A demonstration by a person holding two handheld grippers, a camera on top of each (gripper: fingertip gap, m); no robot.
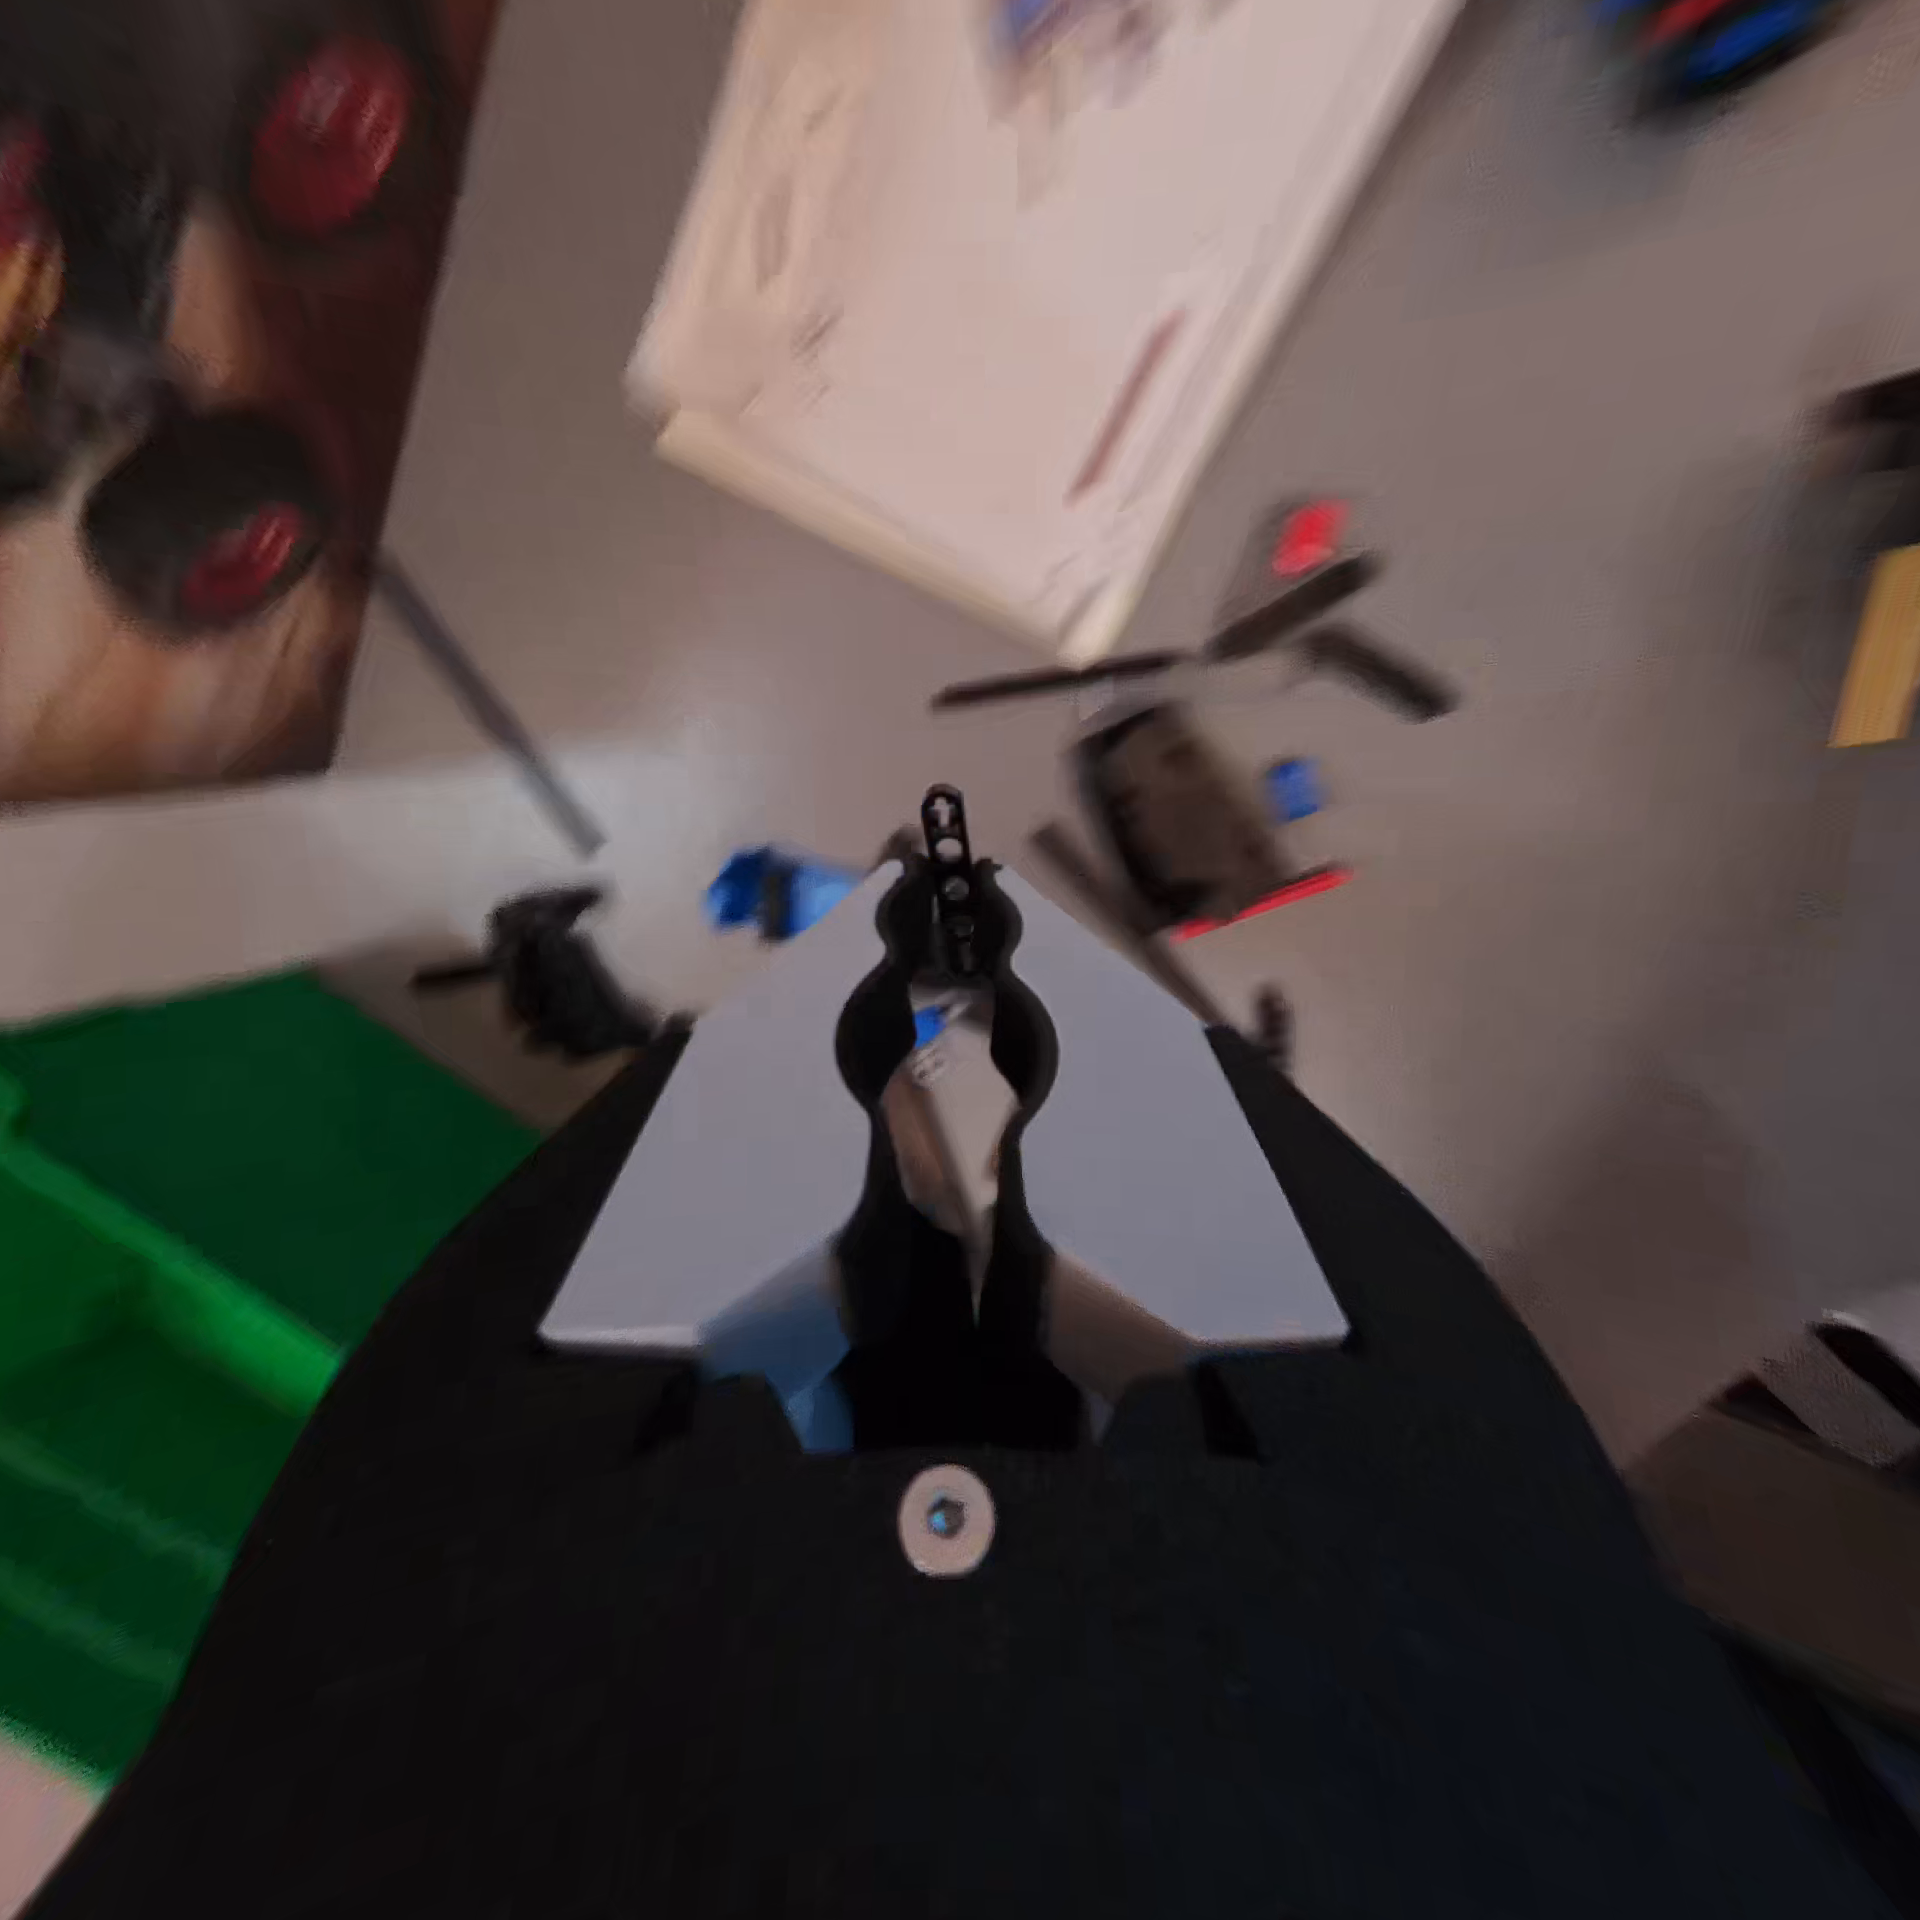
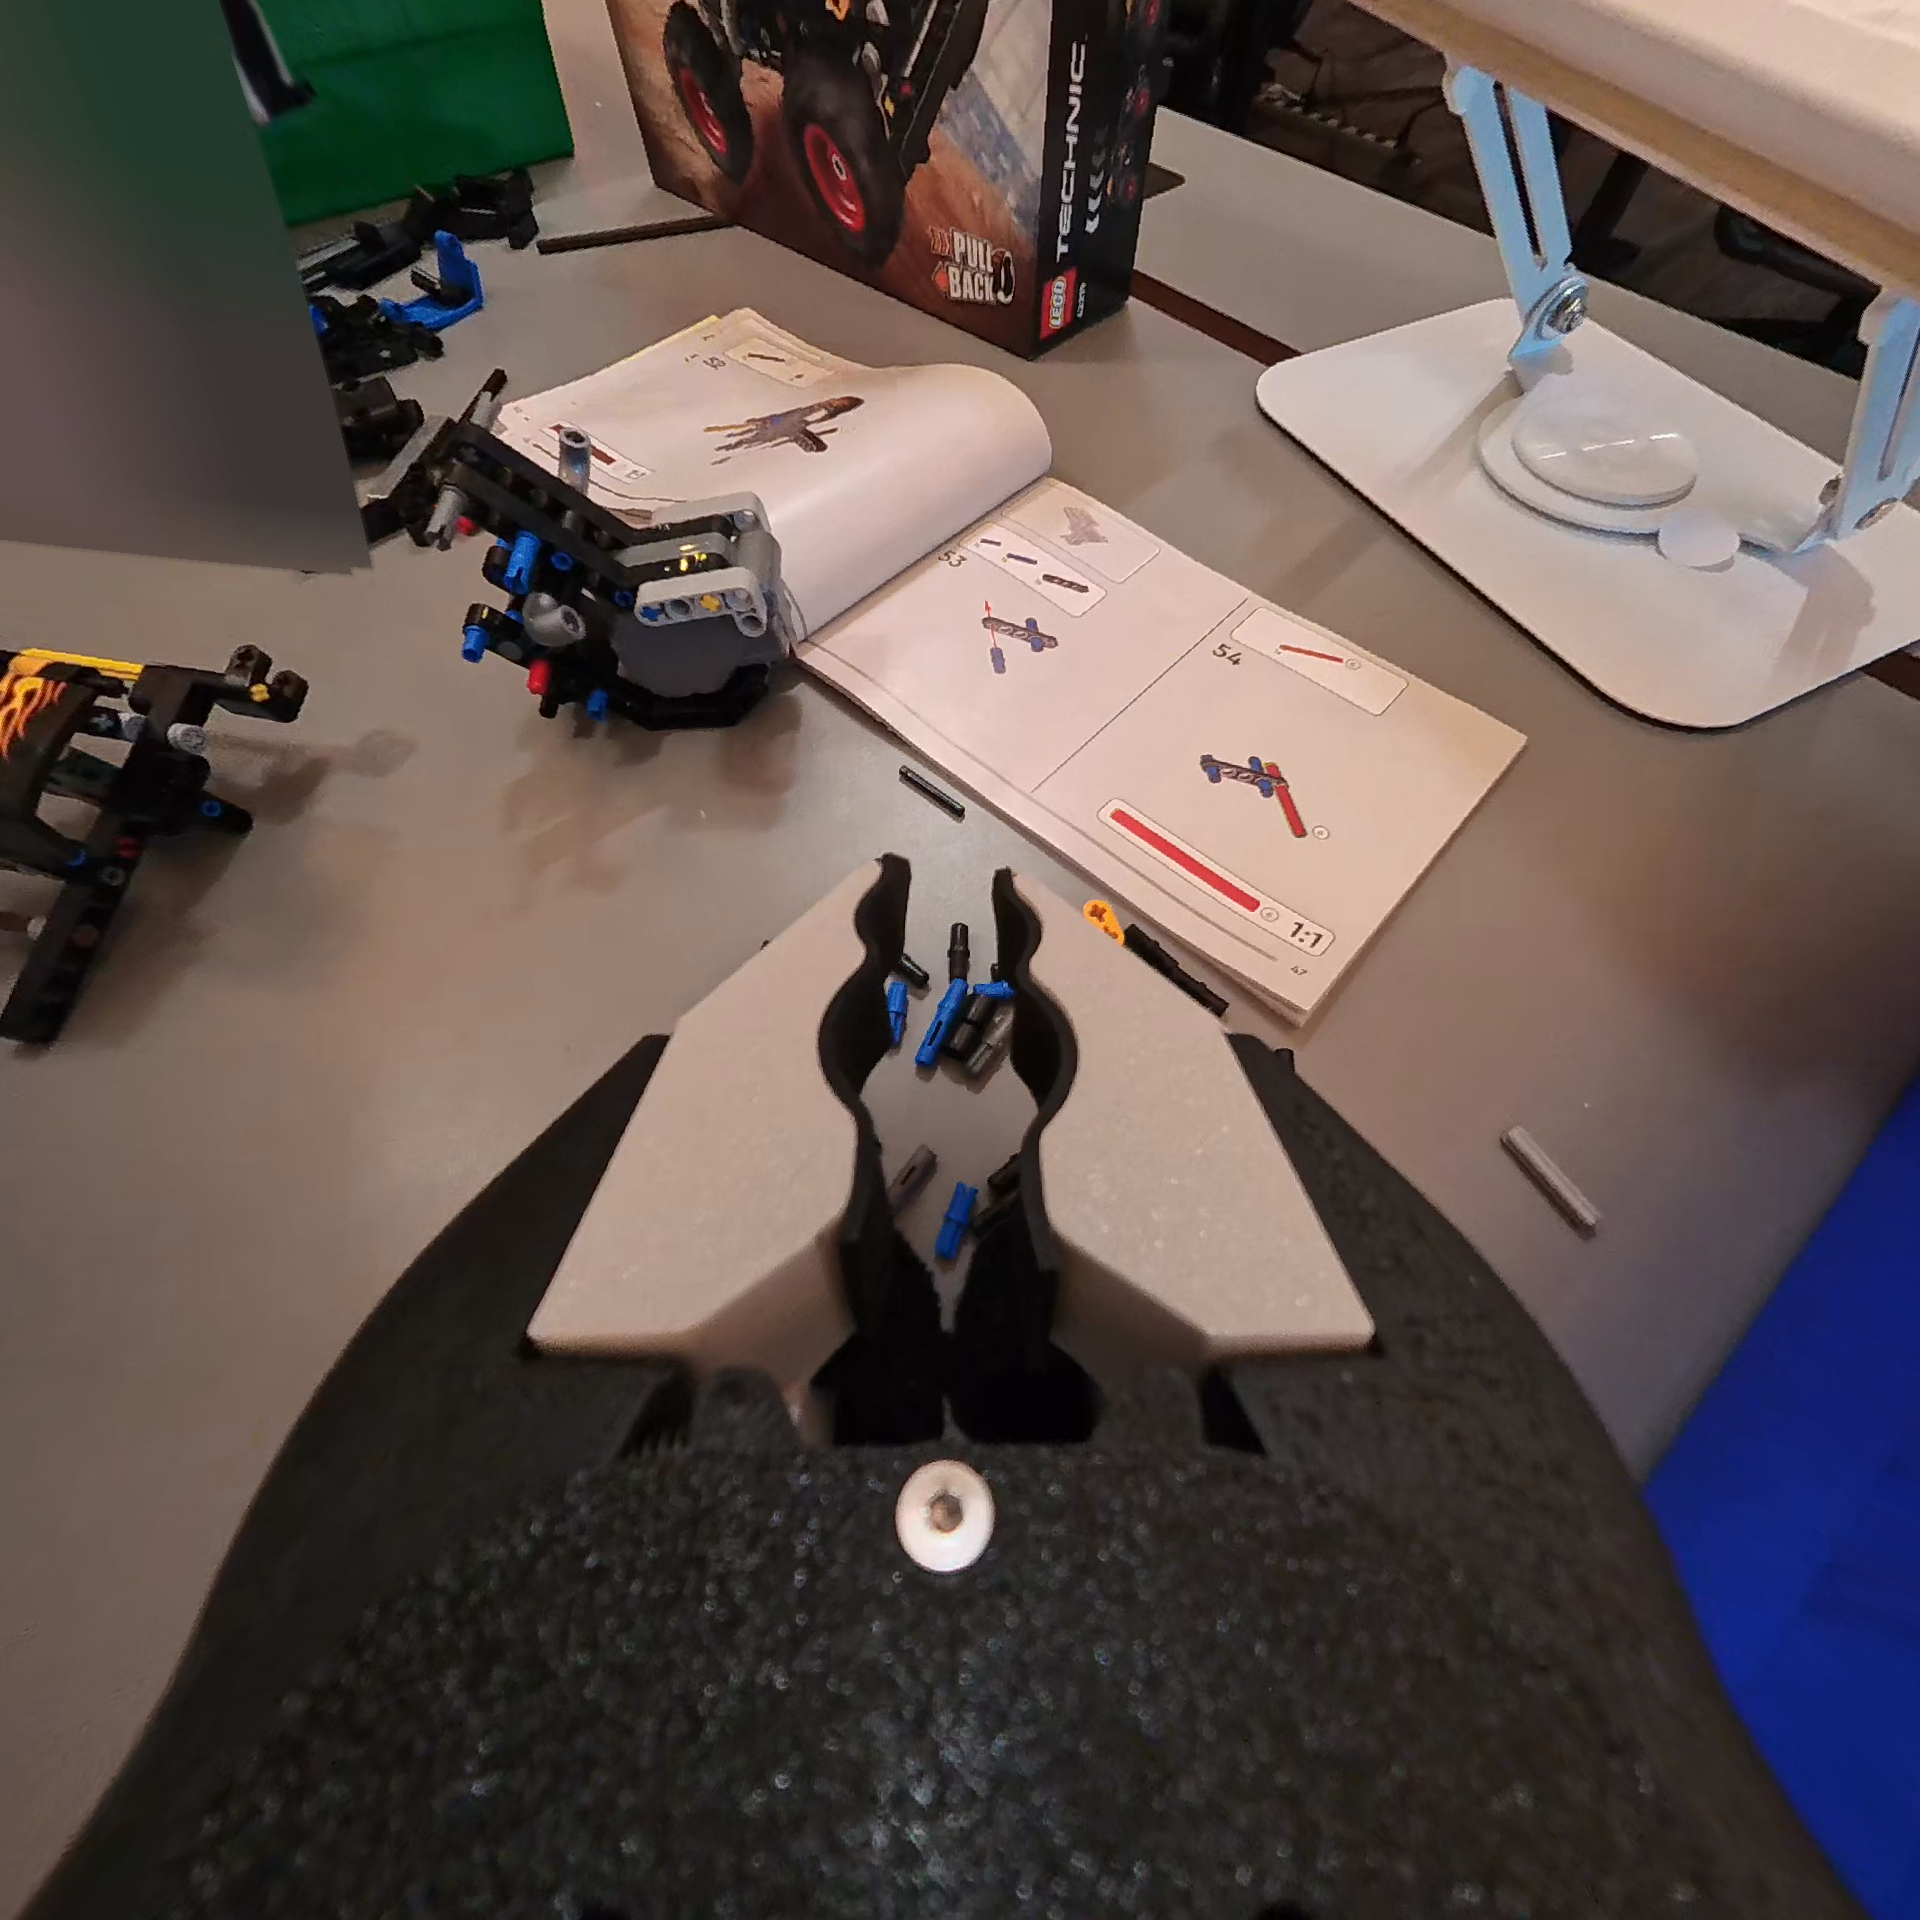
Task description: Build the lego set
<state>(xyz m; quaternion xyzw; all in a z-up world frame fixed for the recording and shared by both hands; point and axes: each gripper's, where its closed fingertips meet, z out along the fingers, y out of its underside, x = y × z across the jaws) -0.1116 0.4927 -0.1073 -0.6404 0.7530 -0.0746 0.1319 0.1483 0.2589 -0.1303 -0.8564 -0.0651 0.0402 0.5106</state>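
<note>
My left gripper [image 1: 948, 920] is shut on a small black beam with holes [image 1: 945, 847], which sticks out past the fingertips; this view is motion-blurred. My right gripper [image 2: 948, 883] is open and empty, hovering over a cluster of small blue and black pins [image 2: 951, 1013] on the grey table [image 2: 416, 1039]. More pins [image 2: 954, 1216] lie farther back between the fingers. The open instruction booklet [image 2: 1143, 727] lies just beyond. A grey-and-black partial build [image 2: 634, 592] rests on the booklet's left edge. A black frame with a flame sticker [image 2: 104, 790] stands at the left.
The set's box [image 2: 914, 156] stands at the back, with a green bin [image 2: 416, 94] and loose black and blue parts [image 2: 416, 281] to its left. A white stand [image 2: 1558, 499] is at the right. A black axle [image 2: 931, 792], a grey axle [image 2: 1550, 1179] and an orange piece [image 2: 1101, 920] lie loose.
</note>
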